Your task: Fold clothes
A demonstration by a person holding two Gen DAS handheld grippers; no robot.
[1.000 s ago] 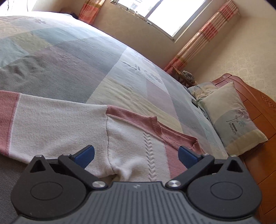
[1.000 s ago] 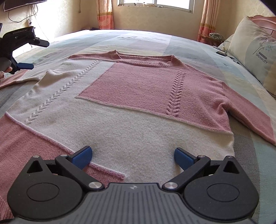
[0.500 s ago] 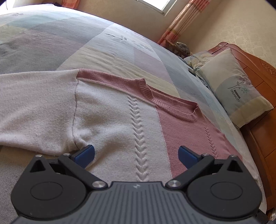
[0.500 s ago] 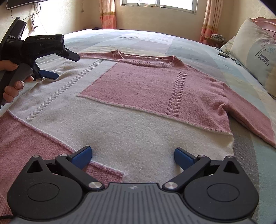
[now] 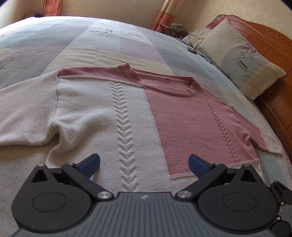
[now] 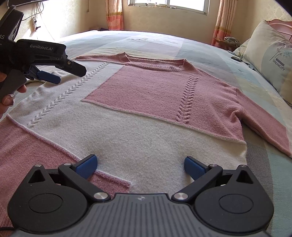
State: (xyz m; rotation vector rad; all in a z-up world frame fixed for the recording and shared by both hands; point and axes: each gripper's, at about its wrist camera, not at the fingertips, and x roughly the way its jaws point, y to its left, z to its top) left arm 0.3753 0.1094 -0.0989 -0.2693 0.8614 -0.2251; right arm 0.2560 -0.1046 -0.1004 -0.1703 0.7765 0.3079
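A pink and cream knit sweater (image 6: 146, 102) lies spread flat, front up, on the bed, both sleeves stretched out to the sides. In the left wrist view the same sweater (image 5: 113, 113) fills the middle, neckline at the far side. My left gripper (image 5: 144, 164) hovers open over the cream half near the cable stitch, holding nothing. It shows again in the right wrist view as the left gripper (image 6: 67, 73), held by a hand over the cream shoulder. My right gripper (image 6: 140, 165) stands open above the sweater's lower cream part, empty.
A patchwork bedspread (image 6: 200, 49) covers the bed. A pillow (image 5: 239, 58) leans on the wooden headboard (image 5: 273, 42) at the right. A small dark object (image 6: 236, 58) lies near the pillows. Curtains and a window (image 6: 167, 5) stand behind the bed.
My left gripper has swung from the left sleeve and armpit rightward over the sweater's body, coming into the right wrist view. The right gripper has barely moved. Both stayed open.
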